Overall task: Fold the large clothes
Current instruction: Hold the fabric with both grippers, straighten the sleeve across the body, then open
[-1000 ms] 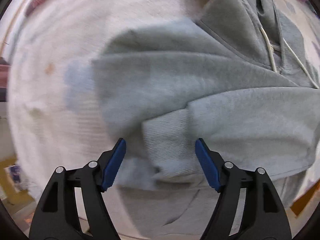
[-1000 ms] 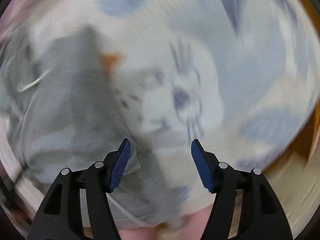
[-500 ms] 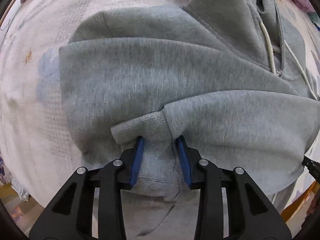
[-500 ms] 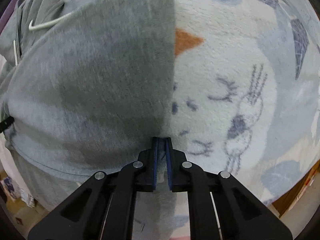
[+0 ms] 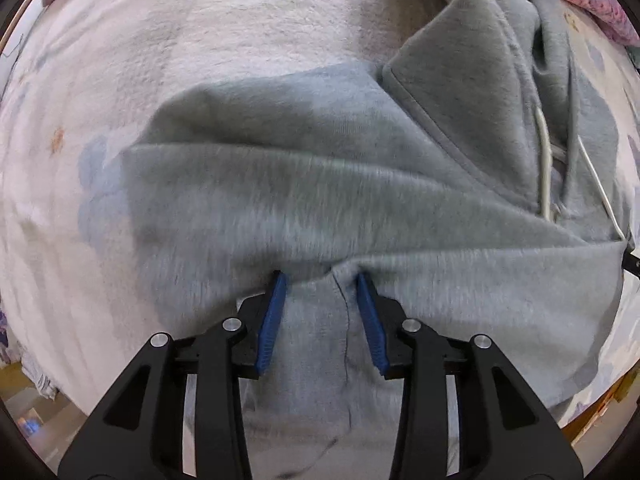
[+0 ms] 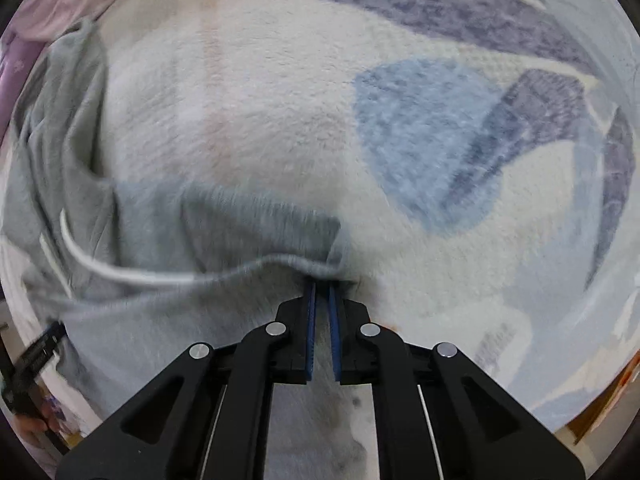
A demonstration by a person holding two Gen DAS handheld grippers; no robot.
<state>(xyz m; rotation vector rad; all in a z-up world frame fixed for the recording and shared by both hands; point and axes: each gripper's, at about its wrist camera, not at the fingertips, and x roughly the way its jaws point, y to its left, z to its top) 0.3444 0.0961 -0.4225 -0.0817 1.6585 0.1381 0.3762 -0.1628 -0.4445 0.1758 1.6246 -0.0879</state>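
A grey hoodie point(image 5: 304, 184) with white drawstrings point(image 5: 543, 160) lies partly folded on a fleece blanket point(image 5: 248, 24). My left gripper point(image 5: 322, 280) is shut on a thick bunch of the hoodie's lower edge, its blue pads a hand's width apart with cloth between them. My right gripper point(image 6: 322, 286) is shut on the hoodie's hem corner point(image 6: 324, 268), and the hoodie point(image 6: 140, 220) stretches away to the left with a drawstring point(image 6: 120, 272) across it. The hood point(image 5: 480, 60) lies at the upper right in the left wrist view.
The blanket point(image 6: 440, 140) is white with blue and purple prints. A pink-purple cloth point(image 6: 60, 4) lies at the far left edge and another point(image 5: 600, 4) at the top right. The bed's edge and floor point(image 5: 32, 420) show at the bottom left.
Both grippers closed on the hoodie's lower edge about half a second ago. Since then they have carried the held edge forward over the hoodie; the sleeve cuff no longer shows.
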